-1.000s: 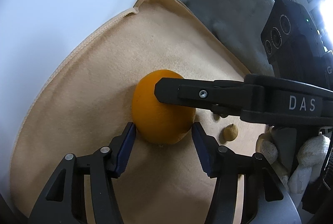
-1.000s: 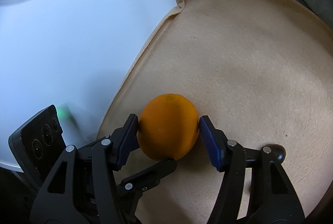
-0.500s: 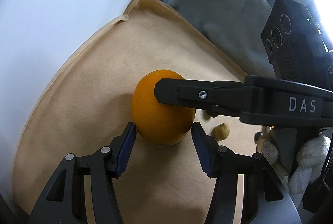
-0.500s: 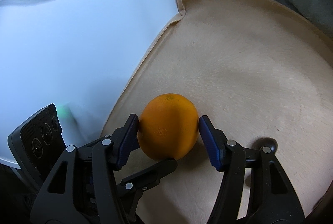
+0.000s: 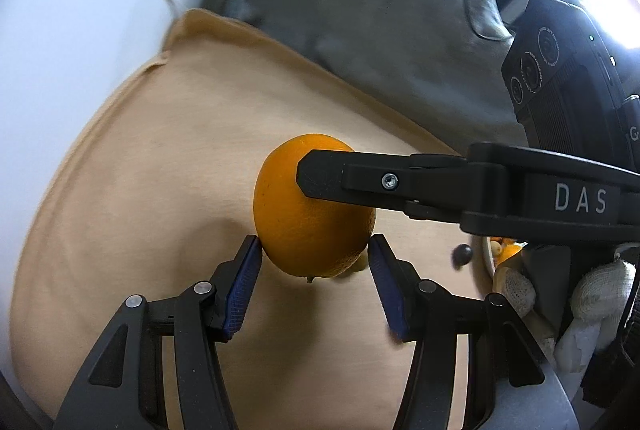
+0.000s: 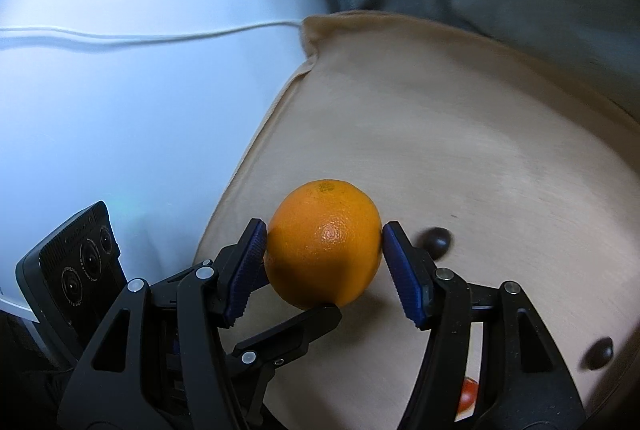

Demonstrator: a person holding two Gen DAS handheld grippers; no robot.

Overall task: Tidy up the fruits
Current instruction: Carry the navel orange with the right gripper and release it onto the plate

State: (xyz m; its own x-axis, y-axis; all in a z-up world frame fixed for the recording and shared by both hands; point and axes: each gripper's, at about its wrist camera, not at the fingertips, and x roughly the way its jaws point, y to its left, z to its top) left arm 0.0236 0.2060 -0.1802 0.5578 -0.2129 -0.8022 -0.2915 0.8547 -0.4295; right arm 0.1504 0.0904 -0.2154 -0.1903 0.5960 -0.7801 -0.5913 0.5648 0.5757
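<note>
An orange (image 5: 308,214) is held between both grippers above a beige cloth (image 5: 152,198). My left gripper (image 5: 314,262) is shut on the orange, its blue pads pressing the lower sides. My right gripper (image 6: 324,250) is shut on the same orange (image 6: 324,246) from the side; one of its black fingers (image 5: 360,180) crosses the fruit in the left wrist view. One left finger (image 6: 292,326) shows under the orange in the right wrist view.
A dark round fruit (image 6: 436,240) and another (image 6: 598,352) lie on the cloth (image 6: 460,134). A small red fruit (image 6: 468,392) shows low down. A grey cushion (image 5: 360,10) lies behind, a white table (image 6: 120,110) with a cable (image 6: 160,34) left.
Both grippers have lifted and carried the orange together; the cloth and cushion slide through the views. Dark small fruits have come into view to the right.
</note>
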